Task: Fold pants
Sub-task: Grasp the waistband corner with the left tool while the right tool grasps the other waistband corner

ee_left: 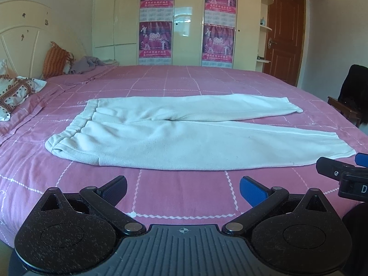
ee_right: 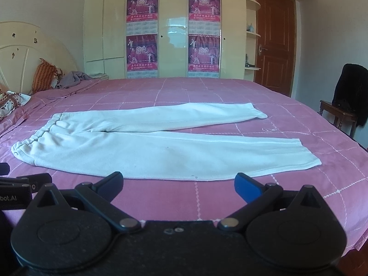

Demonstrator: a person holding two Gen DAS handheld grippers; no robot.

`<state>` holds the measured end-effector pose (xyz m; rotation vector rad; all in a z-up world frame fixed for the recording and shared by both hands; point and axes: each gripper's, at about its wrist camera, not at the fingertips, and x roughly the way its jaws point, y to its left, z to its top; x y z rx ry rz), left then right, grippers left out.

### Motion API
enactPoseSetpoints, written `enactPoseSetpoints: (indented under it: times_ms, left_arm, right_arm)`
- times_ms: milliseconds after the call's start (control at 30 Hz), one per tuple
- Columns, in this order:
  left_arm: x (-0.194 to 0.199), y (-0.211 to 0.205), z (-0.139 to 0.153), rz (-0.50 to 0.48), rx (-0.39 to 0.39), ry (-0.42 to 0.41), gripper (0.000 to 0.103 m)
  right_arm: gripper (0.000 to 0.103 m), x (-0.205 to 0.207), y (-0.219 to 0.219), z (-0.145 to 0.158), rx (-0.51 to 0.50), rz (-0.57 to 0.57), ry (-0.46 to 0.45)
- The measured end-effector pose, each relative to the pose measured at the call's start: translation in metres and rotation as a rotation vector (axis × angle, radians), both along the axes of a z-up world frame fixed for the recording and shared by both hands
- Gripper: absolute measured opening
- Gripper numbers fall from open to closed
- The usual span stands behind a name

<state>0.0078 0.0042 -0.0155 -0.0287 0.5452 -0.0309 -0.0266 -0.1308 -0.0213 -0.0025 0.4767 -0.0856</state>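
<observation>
White pants lie spread flat on the pink bed, waistband to the left and both legs running right in a narrow V. In the right wrist view the same pants fill the middle of the bed. My left gripper hangs open over the bedspread just short of the near leg's edge, nothing between its fingers. My right gripper is open too, close to the near leg's hem edge and apart from it. The right gripper's fingers show at the right edge of the left wrist view.
Pillows and a crumpled grey cloth lie at the headboard end on the left. A wooden chair with dark clothing stands beside the bed on the right. A wardrobe with posters and a brown door are behind.
</observation>
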Motion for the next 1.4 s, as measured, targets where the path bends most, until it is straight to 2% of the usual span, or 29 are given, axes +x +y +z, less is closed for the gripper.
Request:
enactPoseSetpoints:
  times_ms: [67,100,167,300,367,400,433,467,533,567,633,667,733,833,867,933,1033,1100,1167,1267,1400]
  left_arm:
    - [0.008,0.010,0.001,0.029,-0.017,0.002,0.103]
    - [0.017,0.017,0.002,0.004,-0.034,0.005,0.103]
    - [0.038,0.031,0.007,0.017,-0.042,-0.002,0.103]
    - [0.110,0.070,0.018,0.002,0.012,-0.017,0.103]
    - [0.153,0.101,0.021,0.003,-0.016,-0.001,0.103]
    - [0.174,0.116,0.023,-0.004,-0.030,0.009,0.088]
    - [0.200,0.131,0.027,0.018,-0.004,0.012,0.071]
    - [0.222,0.145,0.029,0.029,0.015,0.019,0.051]
    - [0.271,0.172,0.031,0.039,0.032,0.041,0.051]
    - [0.291,0.183,0.029,0.040,0.041,0.052,0.053]
    - [0.337,0.208,0.019,0.046,0.055,0.082,0.065]
    - [0.358,0.220,0.011,0.049,0.061,0.104,0.074]
    - [0.394,0.237,-0.005,0.056,0.091,0.153,0.074]
    - [0.441,0.263,-0.031,0.041,0.103,0.244,0.074]
    - [0.453,0.269,-0.037,0.040,0.120,0.265,0.074]
    - [0.470,0.280,-0.046,0.027,0.151,0.289,0.074]
    - [0.491,0.290,-0.060,-0.038,0.130,0.331,0.074]
    - [0.503,0.295,-0.067,-0.083,0.090,0.347,0.074]
    - [0.514,0.298,-0.074,-0.117,0.046,0.368,0.074]
    - [0.528,0.302,-0.082,-0.156,0.006,0.396,0.074]
    - [0.536,0.299,-0.085,-0.229,0.038,0.396,0.074]
  right_arm:
    - [0.103,0.003,-0.004,0.002,0.017,0.032,-0.010]
    - [0.103,0.006,-0.007,0.003,0.023,0.044,-0.015]
    - [0.103,0.018,-0.014,0.007,0.034,0.074,-0.019]
    - [0.103,0.059,-0.024,0.024,0.027,0.160,-0.032]
    - [0.103,0.090,-0.026,0.037,0.006,0.206,-0.046]
    - [0.102,0.108,-0.026,0.042,-0.006,0.233,-0.040]
    - [0.092,0.127,-0.027,0.047,-0.006,0.263,-0.031]
    - [0.070,0.148,-0.027,0.050,-0.004,0.296,-0.015]
    - [0.054,0.197,-0.024,0.053,-0.027,0.341,0.029]
    - [0.054,0.220,-0.022,0.052,-0.044,0.364,0.034]
    - [0.062,0.263,-0.017,0.050,-0.086,0.395,0.032]
    - [0.062,0.289,-0.016,0.047,-0.095,0.416,0.045]
    - [0.060,0.337,-0.011,0.039,-0.102,0.460,0.073]
    - [0.044,0.402,0.005,0.020,-0.148,0.542,0.139]
    - [0.043,0.420,0.011,0.013,-0.151,0.571,0.161]
    - [0.043,0.450,0.025,-0.002,-0.164,0.622,0.186]
    - [0.044,0.487,0.044,-0.022,-0.185,0.682,0.231]
    - [0.049,0.513,0.054,-0.035,-0.210,0.716,0.259]
    - [0.065,0.529,0.061,-0.046,-0.237,0.738,0.281]
    - [0.064,0.550,0.070,-0.058,-0.298,0.771,0.331]
    - [0.064,0.568,0.065,-0.060,-0.283,0.856,0.443]
